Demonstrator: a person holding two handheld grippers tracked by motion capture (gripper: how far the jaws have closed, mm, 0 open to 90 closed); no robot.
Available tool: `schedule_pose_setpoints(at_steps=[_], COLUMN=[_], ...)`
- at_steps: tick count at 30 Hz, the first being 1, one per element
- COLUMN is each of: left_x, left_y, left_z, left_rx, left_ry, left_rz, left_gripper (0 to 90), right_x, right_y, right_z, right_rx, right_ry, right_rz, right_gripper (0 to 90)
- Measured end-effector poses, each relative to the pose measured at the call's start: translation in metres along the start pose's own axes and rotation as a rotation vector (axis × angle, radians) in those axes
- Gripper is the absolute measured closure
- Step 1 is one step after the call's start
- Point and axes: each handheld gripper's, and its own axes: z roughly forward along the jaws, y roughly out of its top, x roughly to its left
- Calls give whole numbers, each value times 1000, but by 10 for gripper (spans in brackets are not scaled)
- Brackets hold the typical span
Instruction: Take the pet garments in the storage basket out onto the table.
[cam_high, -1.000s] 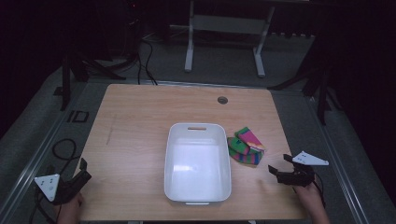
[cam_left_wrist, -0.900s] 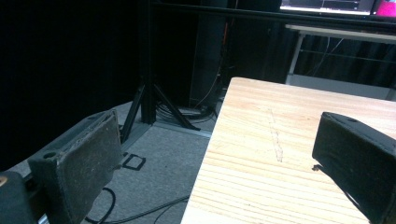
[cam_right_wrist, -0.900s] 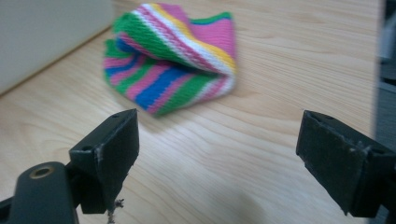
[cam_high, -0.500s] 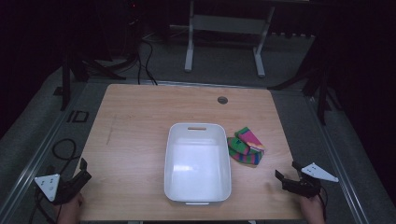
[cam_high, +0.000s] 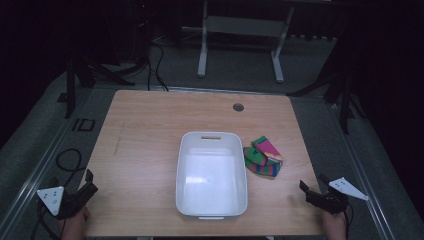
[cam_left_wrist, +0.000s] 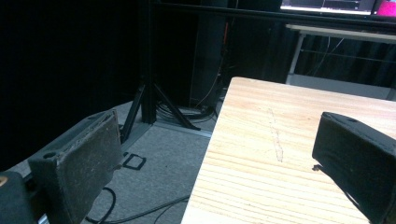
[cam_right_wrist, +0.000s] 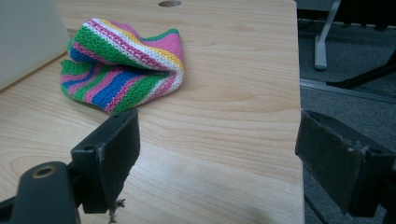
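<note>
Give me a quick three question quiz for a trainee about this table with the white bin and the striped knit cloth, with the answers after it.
1. True or false: the striped knit cloth lies inside the white bin.
2. Which gripper is nearer the cloth? A) left gripper B) right gripper
3. Fill in: the jaws of both grippers stand ____.

Key:
1. False. The cloth lies on the wooden table, against the bin's right side.
2. B. It sits at the table's near right corner, apart from the cloth.
3. Open, with nothing between them.
</note>
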Motion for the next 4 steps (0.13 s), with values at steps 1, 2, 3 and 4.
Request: schedule_pose_setpoints(at_steps=[1,2,3,4], left_x=[0,0,0,0], left_y=[0,0,0,0], left_z=[0,0,0,0], left_rx=[0,0,1,2], left_ry=[0,0,0,-1], left_rz=[0,0,0,0], left_gripper=[19,19,19,19], right_x=[0,0,0,0], right_y=[0,0,0,0], right_z=[0,0,0,0], right_rx=[2,3,3,3], right_ry=[-1,-4,-6,-7], right_rz=[2,4,5,5], right_gripper=[140,140,141,141])
